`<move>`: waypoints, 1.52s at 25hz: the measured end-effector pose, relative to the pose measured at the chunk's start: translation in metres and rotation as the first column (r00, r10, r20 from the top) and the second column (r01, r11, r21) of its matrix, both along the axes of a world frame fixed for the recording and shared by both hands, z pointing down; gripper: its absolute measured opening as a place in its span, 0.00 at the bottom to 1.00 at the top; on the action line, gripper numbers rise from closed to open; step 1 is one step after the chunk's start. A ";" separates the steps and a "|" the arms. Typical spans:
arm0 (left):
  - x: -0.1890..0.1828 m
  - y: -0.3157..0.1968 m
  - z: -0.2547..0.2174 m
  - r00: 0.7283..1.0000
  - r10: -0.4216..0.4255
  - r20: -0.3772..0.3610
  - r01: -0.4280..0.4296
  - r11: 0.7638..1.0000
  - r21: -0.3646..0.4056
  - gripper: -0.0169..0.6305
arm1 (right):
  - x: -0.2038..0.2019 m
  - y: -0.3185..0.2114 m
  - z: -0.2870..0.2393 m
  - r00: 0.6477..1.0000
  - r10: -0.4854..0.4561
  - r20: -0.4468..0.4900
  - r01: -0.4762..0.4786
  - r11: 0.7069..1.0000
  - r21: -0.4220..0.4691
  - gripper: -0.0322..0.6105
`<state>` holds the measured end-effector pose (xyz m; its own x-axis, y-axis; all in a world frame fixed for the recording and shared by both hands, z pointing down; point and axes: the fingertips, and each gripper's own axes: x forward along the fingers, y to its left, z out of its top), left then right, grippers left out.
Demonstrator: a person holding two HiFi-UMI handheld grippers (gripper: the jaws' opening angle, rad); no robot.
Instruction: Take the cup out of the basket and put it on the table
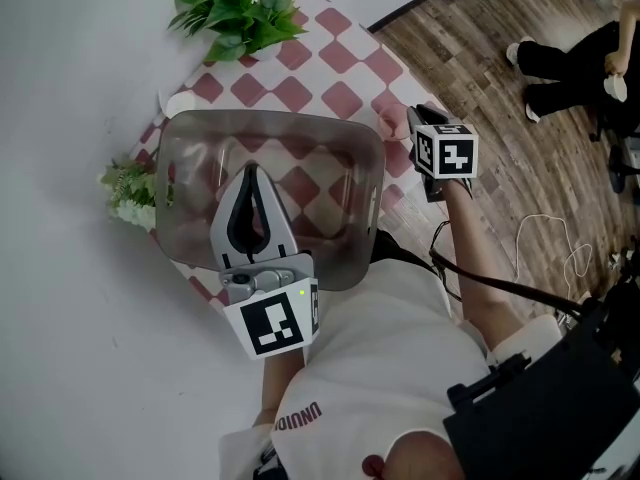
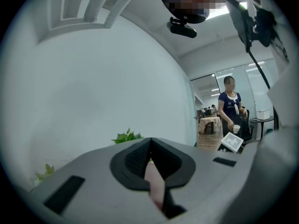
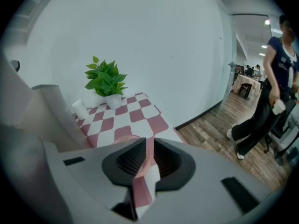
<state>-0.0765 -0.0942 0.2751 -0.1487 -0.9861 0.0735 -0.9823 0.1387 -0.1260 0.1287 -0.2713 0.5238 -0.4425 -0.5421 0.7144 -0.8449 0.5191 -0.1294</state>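
Head view: tinted see-through basket (image 1: 368, 183) sat on the checked table (image 1: 342, 98), potted plant (image 1: 238, 8) at the far end. Left gripper (image 1: 250, 170) hung over the basket, tips meeting. Pink cup (image 1: 391, 121) stood outside the basket, just beside its right wall near the table's right edge, with the right gripper (image 1: 408, 120) at it. Left gripper view: left gripper (image 2: 150, 142) pointed level at the wall, jaws together at the tips, nothing in them. Right gripper view: right gripper (image 3: 148, 142) tilted down at the table, jaws a little apart; the cup (image 3: 122, 136) was upright on the cloth, mouth up, long axis vertical, its near wall in the gap, apparently not clamped.
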 end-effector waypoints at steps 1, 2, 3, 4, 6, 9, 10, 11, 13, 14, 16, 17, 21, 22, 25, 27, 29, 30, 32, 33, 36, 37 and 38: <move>0.000 0.001 0.000 1.000 0.001 0.000 -0.001 1.000 0.002 0.04 | 0.000 0.000 -0.006 1.000 0.001 0.008 -0.001 1.000 0.016 0.15; 0.000 0.002 -0.001 1.000 0.002 0.000 -0.002 1.000 0.004 0.04 | 0.000 -0.001 -0.013 1.000 0.003 0.016 -0.003 0.999 0.038 0.14; 0.000 0.003 -0.001 1.000 0.002 0.000 -0.002 1.000 0.006 0.04 | 0.000 -0.001 -0.021 1.000 0.004 0.021 -0.006 0.998 0.066 0.12; 0.000 0.003 -0.002 1.000 0.002 0.000 -0.002 1.000 0.008 0.04 | 0.000 -0.003 -0.030 1.000 0.005 0.024 -0.007 0.995 0.099 0.11; 0.000 0.004 -0.003 1.000 0.001 -0.001 -0.001 1.000 0.011 0.04 | -0.001 -0.005 -0.049 1.000 0.000 0.021 -0.004 0.986 0.168 0.09; 0.000 0.006 -0.004 1.000 0.001 -0.003 -0.001 1.000 0.017 0.04 | -0.004 -0.009 -0.075 1.000 -0.006 0.018 0.001 0.968 0.249 0.08; 0.001 0.006 -0.005 1.000 0.001 -0.004 -0.001 1.000 0.019 0.04 | -0.005 -0.010 -0.083 1.000 -0.006 0.021 0.000 0.963 0.271 0.08; 0.001 0.007 -0.006 1.000 0.003 -0.006 -0.003 1.000 0.022 0.04 | -0.005 -0.010 -0.091 1.000 -0.004 0.025 -0.003 0.956 0.293 0.08; 0.001 0.010 -0.008 1.000 0.006 -0.006 -0.005 1.000 0.028 0.04 | -0.006 -0.010 -0.111 0.999 0.000 0.032 -0.011 0.938 0.347 0.08; 0.001 0.011 -0.009 1.000 0.006 -0.006 -0.006 0.999 0.032 0.04 | -0.006 -0.009 -0.121 0.999 0.002 0.032 -0.014 0.925 0.378 0.08; 0.000 0.015 -0.011 1.000 0.006 -0.004 -0.006 0.999 0.039 0.04 | -0.006 -0.007 -0.141 1.000 0.005 0.028 -0.017 0.896 0.444 0.08; -0.001 0.017 -0.012 1.000 0.006 -0.004 -0.006 0.999 0.044 0.04 | -0.007 -0.005 -0.151 1.000 0.007 0.026 -0.018 0.881 0.473 0.08; -0.002 0.023 -0.017 1.000 0.009 -0.004 -0.009 0.998 0.063 0.04 | -0.010 0.000 -0.183 0.999 0.012 0.051 -0.039 0.831 0.555 0.08; -0.002 0.025 -0.018 1.000 0.009 -0.004 -0.009 0.998 0.067 0.04 | -0.010 0.002 -0.190 0.998 0.013 0.059 -0.045 0.820 0.571 0.07; -0.003 0.029 -0.021 1.000 0.012 -0.007 -0.012 0.997 0.075 0.04 | -0.011 0.009 -0.210 0.997 0.017 0.073 -0.059 0.786 0.615 0.07; -0.003 0.030 -0.023 1.000 0.015 -0.009 -0.014 0.997 0.079 0.04 | -0.011 0.013 -0.221 0.997 0.019 0.081 -0.067 0.763 0.643 0.07; -0.002 0.032 -0.024 1.000 0.016 -0.011 -0.016 0.997 0.080 0.04 | -0.011 0.018 -0.232 0.995 0.019 0.094 -0.078 0.741 0.667 0.07; -0.002 0.033 -0.024 1.000 0.017 -0.011 -0.016 0.997 0.079 0.04 | -0.011 0.022 -0.236 0.995 0.019 0.100 -0.082 0.731 0.677 0.07; -0.002 0.035 -0.023 1.000 0.018 -0.012 -0.017 0.997 0.080 0.04 | -0.013 0.029 -0.243 0.995 0.015 0.103 -0.083 0.711 0.699 0.07; -0.002 0.036 -0.023 1.000 0.017 -0.011 -0.016 0.997 0.082 0.04 | -0.014 0.032 -0.247 0.995 0.012 0.103 -0.081 0.701 0.709 0.07; -0.001 0.039 -0.022 1.000 0.017 -0.011 -0.016 0.996 0.085 0.04 | -0.017 0.039 -0.255 0.994 0.002 0.108 -0.080 0.677 0.732 0.07; 0.000 0.040 -0.022 1.000 0.018 -0.012 -0.017 0.996 0.086 0.04 | -0.018 0.042 -0.257 0.994 -0.002 0.110 -0.080 0.671 0.737 0.07; 0.000 0.040 -0.022 1.000 0.019 -0.012 -0.018 0.996 0.086 0.04 | -0.019 0.043 -0.259 0.994 -0.005 0.111 -0.080 0.665 0.743 0.07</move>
